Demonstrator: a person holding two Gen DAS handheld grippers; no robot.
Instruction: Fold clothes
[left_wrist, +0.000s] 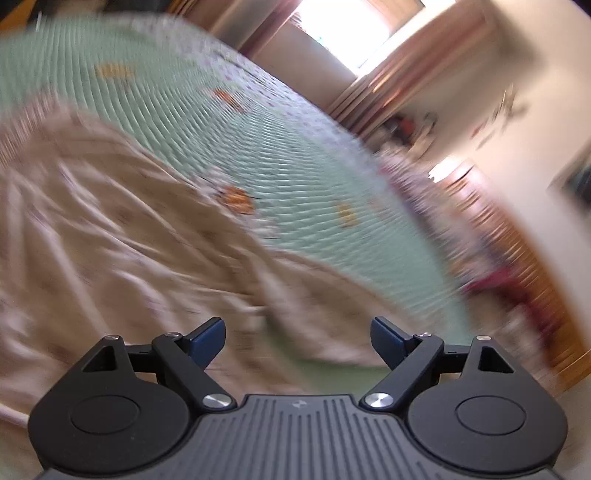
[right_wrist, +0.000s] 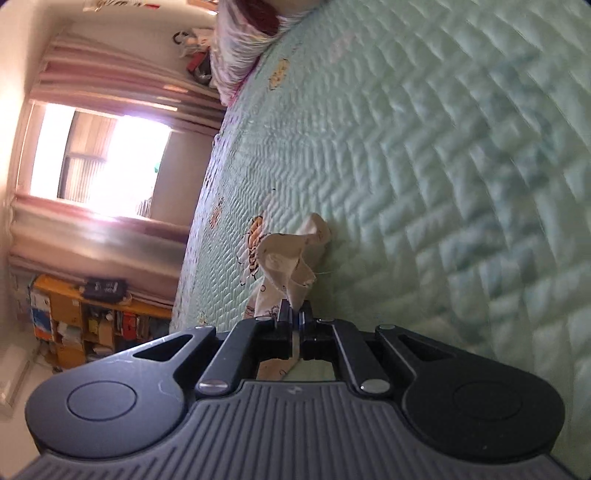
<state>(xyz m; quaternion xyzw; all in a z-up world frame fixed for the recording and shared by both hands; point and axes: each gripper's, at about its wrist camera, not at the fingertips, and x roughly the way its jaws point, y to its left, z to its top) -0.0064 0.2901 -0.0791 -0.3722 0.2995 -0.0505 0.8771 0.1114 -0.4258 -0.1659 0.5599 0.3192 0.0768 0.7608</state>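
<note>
**Right claw pinches the garment; left claw gapes over it**

Nearest the left wrist lens sits the left gripper (left_wrist: 297, 341), its two blue pads (left_wrist: 208, 338) spread wide with nothing between them. Just beyond and to the left of that open claw spreads a beige patterned garment (left_wrist: 110, 236), rumpled into soft ridges (the whole view is smeared by motion, so the print cannot be read). The cloth fills the ground ahead of the left finger and runs across in front of both pads. Ahead and to the right of the claw lies the mint-green quilted bedspread (left_wrist: 295, 177), dotted with orange motifs. Farther right, past the bed's edge, stands a wooden piece of furniture (left_wrist: 517, 240), and above it a bright window (left_wrist: 354, 26) with pink curtains.

In the right wrist view, far left of the claw, the same window glares beside the curtains, with a cluttered orange shelf (right_wrist: 74, 317) below it. The right gripper (right_wrist: 294, 317) is pressed together on a fold of the beige garment (right_wrist: 291, 254), which rises crumpled straight ahead of the fingertips, while a strip of it hangs back between the fingers towards the camera. Right of the claw, only the green bedspread (right_wrist: 443, 184) shows.
</note>
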